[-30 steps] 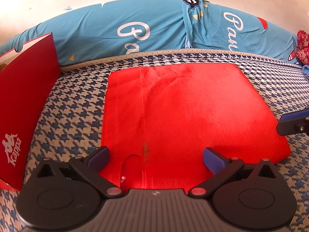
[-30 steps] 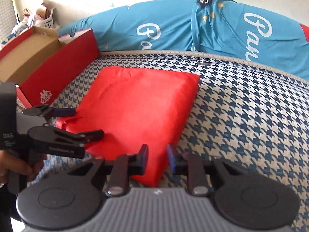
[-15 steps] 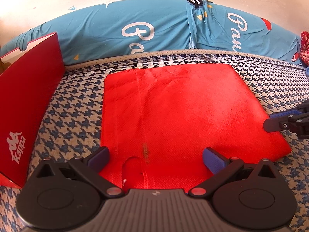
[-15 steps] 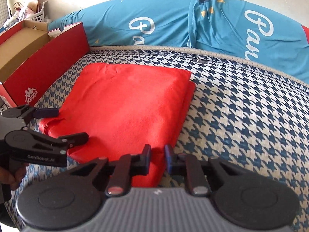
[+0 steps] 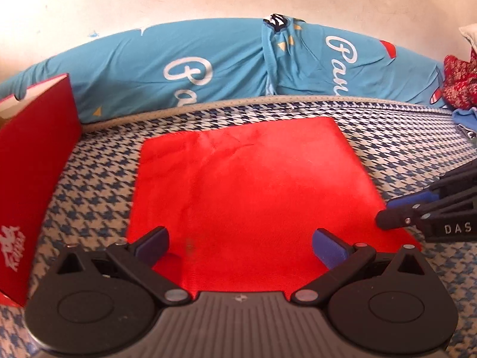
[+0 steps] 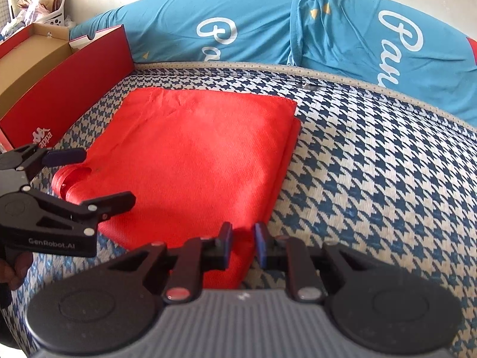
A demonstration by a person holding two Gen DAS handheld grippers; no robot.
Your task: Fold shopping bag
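While flat, bag (image 6: 190, 161) lengthwise toward pillows (image 6: 238, 24).

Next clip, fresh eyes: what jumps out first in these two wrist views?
The bright red shopping bag lies flat and already folded in the middle of the blue-and-white houndstooth bed cover. Both tongs sit at its near edge: the left tongs spread wide over it, the right tongs nearly closed at its near right corner. Behind run blue pillows with white lettering; at the left stands an open red shoebox.
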